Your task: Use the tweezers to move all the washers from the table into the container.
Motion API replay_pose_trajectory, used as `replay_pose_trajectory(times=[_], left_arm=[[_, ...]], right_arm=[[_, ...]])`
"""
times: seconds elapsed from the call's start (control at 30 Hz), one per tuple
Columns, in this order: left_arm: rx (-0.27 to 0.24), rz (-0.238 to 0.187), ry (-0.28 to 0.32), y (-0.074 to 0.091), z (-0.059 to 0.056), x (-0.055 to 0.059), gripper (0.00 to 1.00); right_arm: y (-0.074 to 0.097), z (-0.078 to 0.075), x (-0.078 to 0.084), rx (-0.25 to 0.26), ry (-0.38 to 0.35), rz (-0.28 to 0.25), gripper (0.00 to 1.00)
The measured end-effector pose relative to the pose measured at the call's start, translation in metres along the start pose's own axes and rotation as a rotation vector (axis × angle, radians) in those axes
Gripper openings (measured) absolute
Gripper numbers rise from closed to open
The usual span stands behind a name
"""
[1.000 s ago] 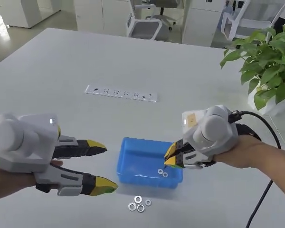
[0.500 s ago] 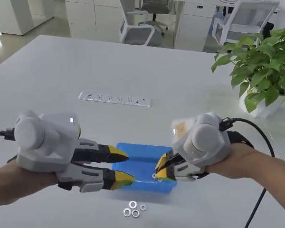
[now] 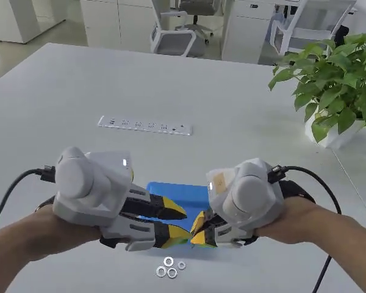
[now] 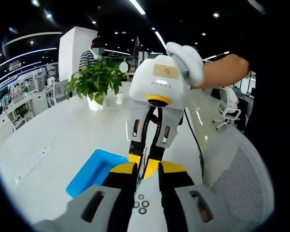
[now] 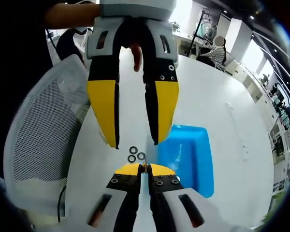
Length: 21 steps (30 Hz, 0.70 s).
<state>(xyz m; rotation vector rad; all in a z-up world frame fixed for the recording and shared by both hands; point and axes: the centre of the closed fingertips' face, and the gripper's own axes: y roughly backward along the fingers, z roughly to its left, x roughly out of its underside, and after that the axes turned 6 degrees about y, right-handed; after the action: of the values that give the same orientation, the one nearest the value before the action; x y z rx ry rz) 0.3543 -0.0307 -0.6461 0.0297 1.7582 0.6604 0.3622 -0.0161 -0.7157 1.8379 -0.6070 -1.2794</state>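
Head view, from the left: the left gripper (image 3: 182, 223) has its yellow-tipped jaws spread and holds nothing. The right gripper view shows that gap plainly. Just ahead of its tips the washers (image 3: 169, 267) lie in a tight cluster on the white table (image 3: 79, 85), close beside the near wall of the blue container (image 3: 171, 190). The right gripper (image 3: 199, 231) has its jaws pressed together on a thin dark sliver, which I take to be the tweezers (image 4: 144, 169). The washers look light, hard and slick, lying flat, so I'd slip one tip through a hole and nip the band. A label on the right gripper's body reads something like "KENS" — the rest is too small to make out.
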Motion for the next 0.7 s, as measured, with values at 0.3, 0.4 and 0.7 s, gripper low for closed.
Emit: replay_pose_trajectory(times=[0.3, 0.4, 0.7], left_arm=[[0.029, 0.025, -0.049, -0.01, 0.003, 0.0, 0.14], [0.04, 0.035, -0.058, -0.012, 0.005, 0.003, 0.11], [0.06, 0.066, -0.063, -0.014, 0.005, 0.012, 0.06]], right_arm=[[-0.011, 0.004, -0.002, -0.015, 0.005, -0.008, 0.06], [-0.012, 0.006, -0.003, -0.02, 0.008, -0.008, 0.07], [-0.018, 0.008, 0.001, -0.031, 0.011, -0.002, 0.07]])
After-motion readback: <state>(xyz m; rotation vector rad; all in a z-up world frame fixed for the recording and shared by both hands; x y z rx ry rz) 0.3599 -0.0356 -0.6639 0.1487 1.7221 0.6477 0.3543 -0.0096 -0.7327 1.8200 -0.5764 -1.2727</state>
